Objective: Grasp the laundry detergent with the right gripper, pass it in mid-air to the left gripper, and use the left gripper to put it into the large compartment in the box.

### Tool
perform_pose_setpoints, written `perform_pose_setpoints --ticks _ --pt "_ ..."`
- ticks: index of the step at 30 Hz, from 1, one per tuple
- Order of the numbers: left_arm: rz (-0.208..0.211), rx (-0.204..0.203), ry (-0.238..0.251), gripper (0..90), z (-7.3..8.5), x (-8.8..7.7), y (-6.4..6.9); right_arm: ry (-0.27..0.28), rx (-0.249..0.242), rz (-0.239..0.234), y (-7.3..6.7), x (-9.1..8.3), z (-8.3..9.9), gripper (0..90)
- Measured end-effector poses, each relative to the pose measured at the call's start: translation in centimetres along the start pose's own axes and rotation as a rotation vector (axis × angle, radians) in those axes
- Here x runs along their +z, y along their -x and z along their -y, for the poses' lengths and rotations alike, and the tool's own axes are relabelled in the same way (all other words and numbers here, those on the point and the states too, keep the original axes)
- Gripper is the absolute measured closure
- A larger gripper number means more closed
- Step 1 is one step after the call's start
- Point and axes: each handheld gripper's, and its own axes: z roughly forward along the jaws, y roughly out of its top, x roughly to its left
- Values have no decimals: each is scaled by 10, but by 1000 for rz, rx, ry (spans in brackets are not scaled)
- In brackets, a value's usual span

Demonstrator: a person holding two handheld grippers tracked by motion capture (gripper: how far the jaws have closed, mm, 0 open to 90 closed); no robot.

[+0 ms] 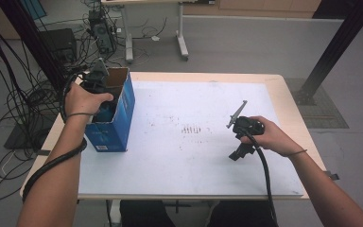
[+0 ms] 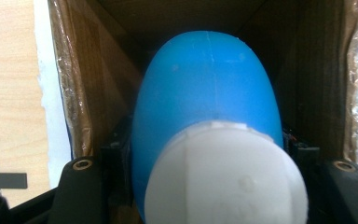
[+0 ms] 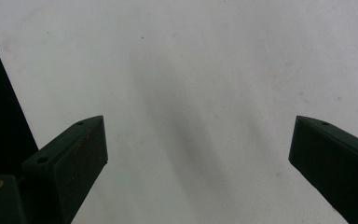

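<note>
One blue bottle [image 2: 205, 102] with a white cap sits clamped between the left claw [image 2: 209, 163] jaws inside the box [image 2: 88, 70], while the right claw [image 3: 198, 154] gapes empty.

A lab or test room: a white-topped work table [image 1: 203, 156] stands on a bare grey floor [image 1: 246, 42]. Bundles of black cables [image 1: 14, 94] run to electronic equipment [image 1: 101, 30] on the floor, beside black metal frame posts [image 1: 335, 47] and another wheeled table base [image 1: 182, 45].
</note>
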Motion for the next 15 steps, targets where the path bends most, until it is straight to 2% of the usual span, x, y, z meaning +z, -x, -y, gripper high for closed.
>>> perform_pose_setpoints --ticks 15 --pt "3 -5 -3 375 -1 0 -1 -3 0 0 0 0 -1 44"
